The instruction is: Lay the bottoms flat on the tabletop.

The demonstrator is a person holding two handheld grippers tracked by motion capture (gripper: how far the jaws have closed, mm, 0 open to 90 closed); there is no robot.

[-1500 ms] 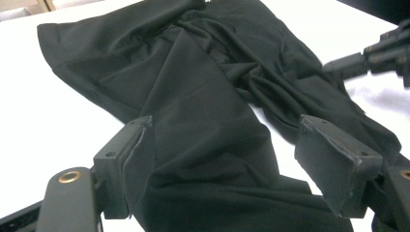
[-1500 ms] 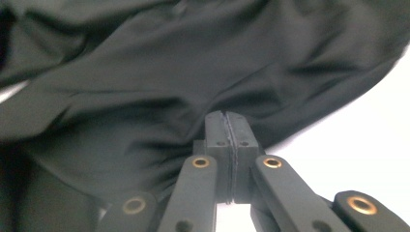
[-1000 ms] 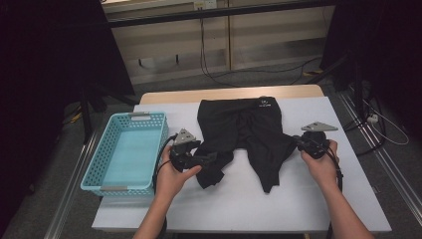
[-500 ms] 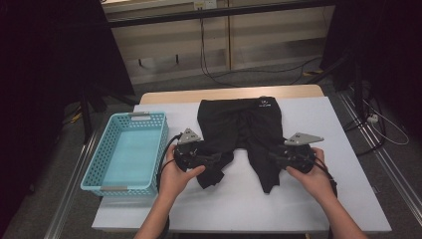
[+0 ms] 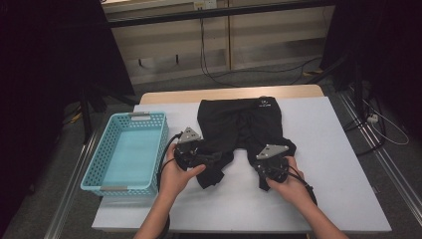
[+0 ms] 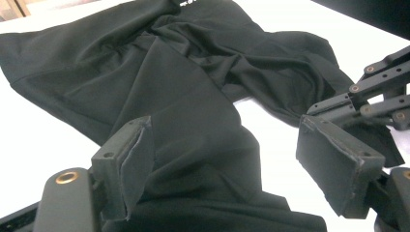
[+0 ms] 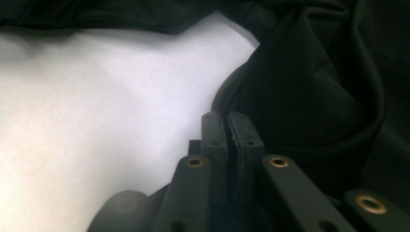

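**Black shorts on desk, both tongs at the leg ends**

Black shorts (image 5: 241, 129) lie spread on the white desk (image 5: 343, 164), waistband toward the far edge, both legs pointing toward the near edge. Small white logo at the waistband, far side. Fabric wrinkled around the crotch.

Left gripper (image 5: 211, 158) sits at the end of the shorts' left leg, held in the person's left hand (image 5: 175, 175). In the left gripper view the jaws stand spread wide, with the leg fabric running up between them; one pad (image 6: 138, 162) lies against the cloth, the other (image 6: 333, 162) is clear of it over bare desk. No pinch there.

Right gripper (image 5: 267, 172) is at the end of the other leg, nearer the near edge, held in the right hand (image 5: 291, 186). In the right gripper view (image 7: 227, 126) the jaws are pressed together, having just been closing. Dark cloth lies right beside them and under the linkage; cannot tell whether any fabric is caught between the pads. White desk surface shows to the other side of the jaws.

Light blue basket (image 5: 102, 177) stands on the desk's left edge, just beside the left gripper, apart from the shorts. A cable trails from the left gripper toward the basket side.
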